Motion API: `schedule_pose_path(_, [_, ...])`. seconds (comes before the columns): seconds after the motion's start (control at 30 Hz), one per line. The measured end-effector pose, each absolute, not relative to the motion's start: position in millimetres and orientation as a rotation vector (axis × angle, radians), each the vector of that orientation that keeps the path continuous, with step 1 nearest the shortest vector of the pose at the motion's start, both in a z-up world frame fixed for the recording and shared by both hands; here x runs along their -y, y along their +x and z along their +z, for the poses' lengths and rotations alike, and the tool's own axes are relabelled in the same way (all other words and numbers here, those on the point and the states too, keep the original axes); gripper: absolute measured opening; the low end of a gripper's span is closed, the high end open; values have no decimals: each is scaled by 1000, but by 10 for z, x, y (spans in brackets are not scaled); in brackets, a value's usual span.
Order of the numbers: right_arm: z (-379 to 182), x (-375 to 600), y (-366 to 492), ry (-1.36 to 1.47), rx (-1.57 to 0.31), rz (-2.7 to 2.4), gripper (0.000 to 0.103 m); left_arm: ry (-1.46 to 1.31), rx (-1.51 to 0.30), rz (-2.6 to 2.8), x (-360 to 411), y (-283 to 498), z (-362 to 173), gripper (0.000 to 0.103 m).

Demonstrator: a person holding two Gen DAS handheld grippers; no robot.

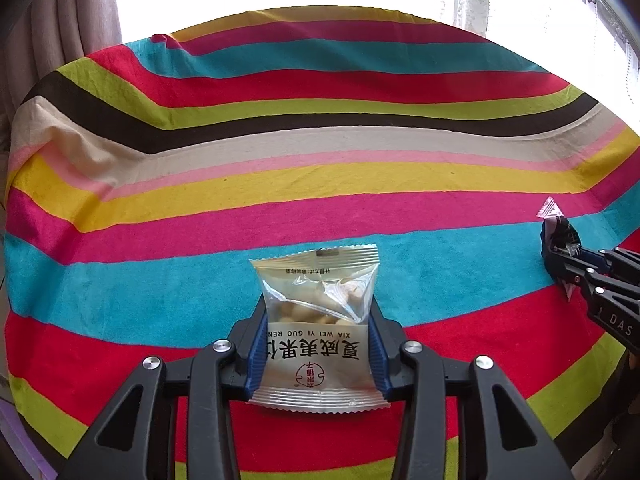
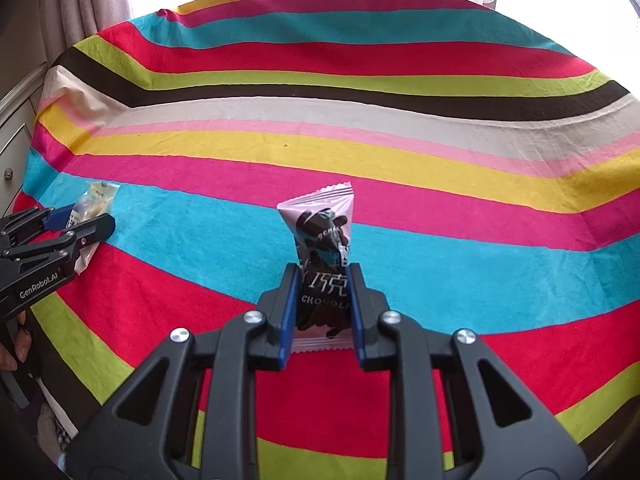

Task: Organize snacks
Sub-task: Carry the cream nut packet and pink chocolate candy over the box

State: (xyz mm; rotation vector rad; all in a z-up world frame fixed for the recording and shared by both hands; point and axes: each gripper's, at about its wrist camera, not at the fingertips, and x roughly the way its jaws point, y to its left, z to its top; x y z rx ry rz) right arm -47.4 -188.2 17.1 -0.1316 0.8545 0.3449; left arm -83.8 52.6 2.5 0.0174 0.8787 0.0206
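Observation:
My left gripper (image 1: 318, 316) is shut on a clear and cream nut packet (image 1: 316, 308) with Chinese print, held above the striped cloth. My right gripper (image 2: 324, 280) is shut on a pink and black chocolate packet (image 2: 322, 236), held upright over the cloth. In the left wrist view the right gripper (image 1: 560, 252) shows at the right edge with the chocolate packet (image 1: 551, 209) sticking out of it. In the right wrist view the left gripper (image 2: 86, 220) shows at the left edge with the nut packet (image 2: 94, 200) in it.
A table under a bright striped cloth (image 1: 320, 168) fills both views. A curtain (image 1: 80, 8) and a bright window lie beyond its far edge. A white drawer unit (image 2: 16, 136) stands to the left of the table.

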Motion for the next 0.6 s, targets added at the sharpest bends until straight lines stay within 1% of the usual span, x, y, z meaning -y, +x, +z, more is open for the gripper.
schedule_pose_path(0.1, [267, 1886, -603, -81, -864, 370, 27, 4, -890, 10, -478, -1018, 65, 43])
schedule_pose_path(0.3, [485, 1774, -888, -85, -839, 433, 27, 27, -865, -25, -372, -1433, 229, 43])
schedule_pose_path(0.6, [668, 1498, -1305, -153, -804, 519, 26, 39, -853, -27, -396, -1903, 393, 43])
